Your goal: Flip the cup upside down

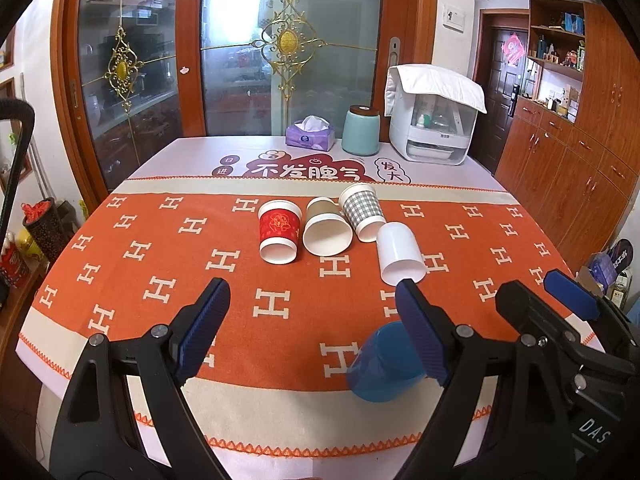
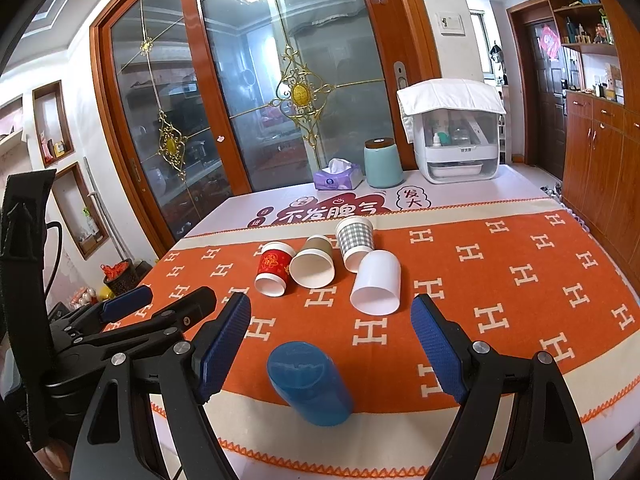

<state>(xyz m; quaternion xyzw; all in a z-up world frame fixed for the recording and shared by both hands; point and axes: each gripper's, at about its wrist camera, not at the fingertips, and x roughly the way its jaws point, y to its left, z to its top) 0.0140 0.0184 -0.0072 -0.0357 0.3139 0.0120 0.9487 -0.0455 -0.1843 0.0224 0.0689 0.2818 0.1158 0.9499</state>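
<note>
The blue plastic cup (image 2: pixel 310 384) lies on its side at the surface's (image 2: pixel 520 280) near edge, at six o'clock from four cups tipped over in a row. Both claws, right claw (image 2: pixel 332 340) and left claw (image 1: pixel 312 324), hover released; judging by this, the approach is underway, and next the right must straddle and clench the cup.

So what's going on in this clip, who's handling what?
A person holds a hand-held gripper in each hand above a table with an orange patterned cloth. Both the left hand-held gripper and the right hand-held gripper are open and hold nothing. Five cups are out: a blue cup stands upside down nearest the front edge, between the right gripper's fingers, while the white cup, checked cup, brown cup and red cup sit in a cluster behind it.
</note>
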